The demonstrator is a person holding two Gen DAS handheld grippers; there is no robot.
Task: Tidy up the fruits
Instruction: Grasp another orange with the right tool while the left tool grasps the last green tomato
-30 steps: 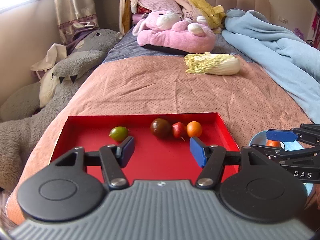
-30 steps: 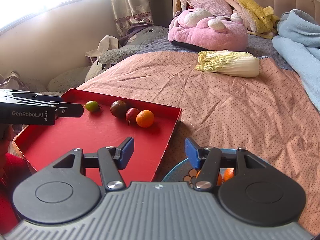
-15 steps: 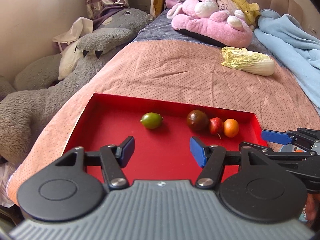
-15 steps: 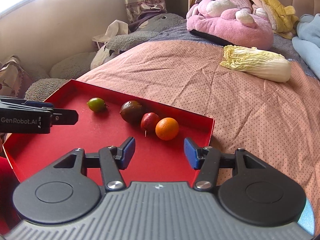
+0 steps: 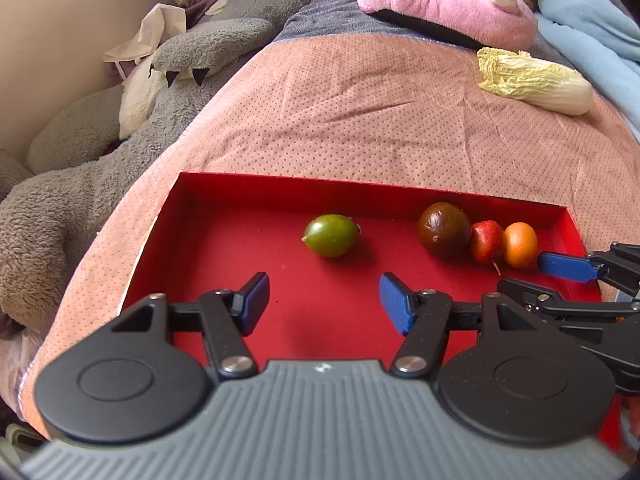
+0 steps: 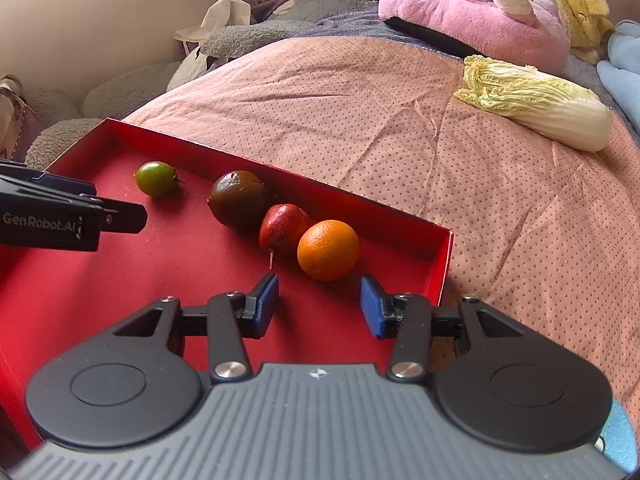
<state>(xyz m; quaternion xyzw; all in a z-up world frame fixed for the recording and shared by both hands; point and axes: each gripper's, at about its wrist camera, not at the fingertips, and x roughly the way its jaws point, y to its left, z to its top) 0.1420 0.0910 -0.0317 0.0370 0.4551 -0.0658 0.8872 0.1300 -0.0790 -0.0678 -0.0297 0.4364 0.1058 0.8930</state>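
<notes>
Both grippers are closing in on the red tray (image 5: 208,216) that lies on the bed near its foot edge, so the step in hand looks like the approach to a pick. The right gripper (image 6: 319,306) has its jaws apart and empty, lined up on the orange fruit (image 6: 328,250), which sits near the tray's far right corner, touching the red pear-shaped fruit (image 6: 282,228); the dark brown fruit (image 6: 238,198) is just beside that, against the far wall. The left gripper (image 5: 324,302) is likewise spread and holds nothing, aimed at the green fruit (image 5: 331,235), which lies alone toward the middle of the far wall.

The next move, as I judge it, calls for the right gripper to ease forward until its pads bracket the orange fruit, then to squeeze without nudging the red one touching it. Round fruit on a smooth tray floor may roll if a pad strikes it off centre.

Compared with a second ago, both cameras have come lower and closer to the tray: the fruits loom larger. The blue dish (image 6: 618,432) that was under the right gripper now shows only at the lower right corner of its view. The fruits themselves have not shifted, and the jaws' spread is unchanged.
</notes>
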